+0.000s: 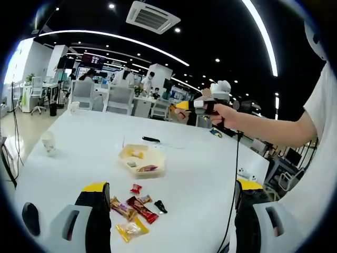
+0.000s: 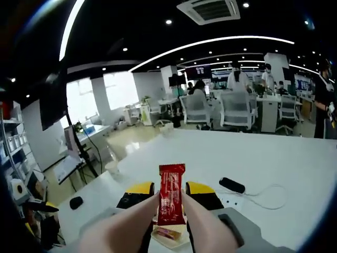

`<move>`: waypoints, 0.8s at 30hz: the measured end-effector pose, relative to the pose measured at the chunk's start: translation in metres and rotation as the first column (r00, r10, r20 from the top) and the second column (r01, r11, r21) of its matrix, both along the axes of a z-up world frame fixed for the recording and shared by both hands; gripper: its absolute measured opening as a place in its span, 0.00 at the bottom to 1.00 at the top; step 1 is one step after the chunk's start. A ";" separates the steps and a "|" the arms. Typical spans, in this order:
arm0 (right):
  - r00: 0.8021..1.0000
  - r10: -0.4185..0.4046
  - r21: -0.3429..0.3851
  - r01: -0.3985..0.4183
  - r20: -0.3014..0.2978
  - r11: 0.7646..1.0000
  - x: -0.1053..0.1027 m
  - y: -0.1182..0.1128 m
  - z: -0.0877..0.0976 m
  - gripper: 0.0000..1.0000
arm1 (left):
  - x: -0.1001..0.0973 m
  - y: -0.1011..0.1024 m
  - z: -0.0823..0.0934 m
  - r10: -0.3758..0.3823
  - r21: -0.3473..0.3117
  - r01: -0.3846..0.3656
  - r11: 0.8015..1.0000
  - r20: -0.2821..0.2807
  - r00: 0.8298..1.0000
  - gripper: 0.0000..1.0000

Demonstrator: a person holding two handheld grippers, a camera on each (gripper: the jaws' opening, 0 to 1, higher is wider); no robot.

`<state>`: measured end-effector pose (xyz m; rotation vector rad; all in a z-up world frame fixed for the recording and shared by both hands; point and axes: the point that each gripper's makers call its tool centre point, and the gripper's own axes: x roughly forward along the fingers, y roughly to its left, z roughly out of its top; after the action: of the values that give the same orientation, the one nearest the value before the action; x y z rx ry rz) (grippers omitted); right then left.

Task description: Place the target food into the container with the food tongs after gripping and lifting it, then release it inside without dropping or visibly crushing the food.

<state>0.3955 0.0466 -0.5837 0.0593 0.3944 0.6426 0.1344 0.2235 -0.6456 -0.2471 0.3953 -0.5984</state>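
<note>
right gripper (image 2: pixel 171 203) clamped on tongs (image 2: pixel 131 226) pinching a red snack packet (image 2: pixel 171 200) upright above the container (image 2: pixel 169 235), light crinkly slippery wrapper, best held mid-body with gentle pressure; left gripper (image 1: pixel 171 203) jaws wide apart, empty, over table (image 1: pixel 200 168).

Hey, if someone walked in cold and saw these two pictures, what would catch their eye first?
Probably the red snack packet, held upright between tan tongs in the right gripper view, right above a pale container. In the left gripper view, a scatter of wrapped snacks lies on the white table before the container, with the right gripper raised above the table.
</note>
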 end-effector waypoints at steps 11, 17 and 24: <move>1.000 -0.008 0.003 0.008 -0.003 1.000 0.009 0.003 -0.001 0.23 | 0.001 0.004 -0.001 0.016 -0.008 -0.016 1.000 -0.001 1.000 0.99; 1.000 -0.006 -0.011 0.006 -0.006 1.000 0.015 0.004 -0.004 0.23 | 0.000 0.007 -0.003 0.033 -0.015 -0.033 0.999 -0.006 0.999 0.99; 1.000 -0.010 -0.020 0.010 0.009 1.000 0.015 0.009 0.001 0.23 | -0.001 0.011 -0.002 0.048 -0.020 -0.048 0.999 -0.007 0.999 0.99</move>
<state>0.4109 0.0554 -0.5829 0.0395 0.3919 0.6285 0.1336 0.2346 -0.6474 -0.2767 0.3886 -0.5548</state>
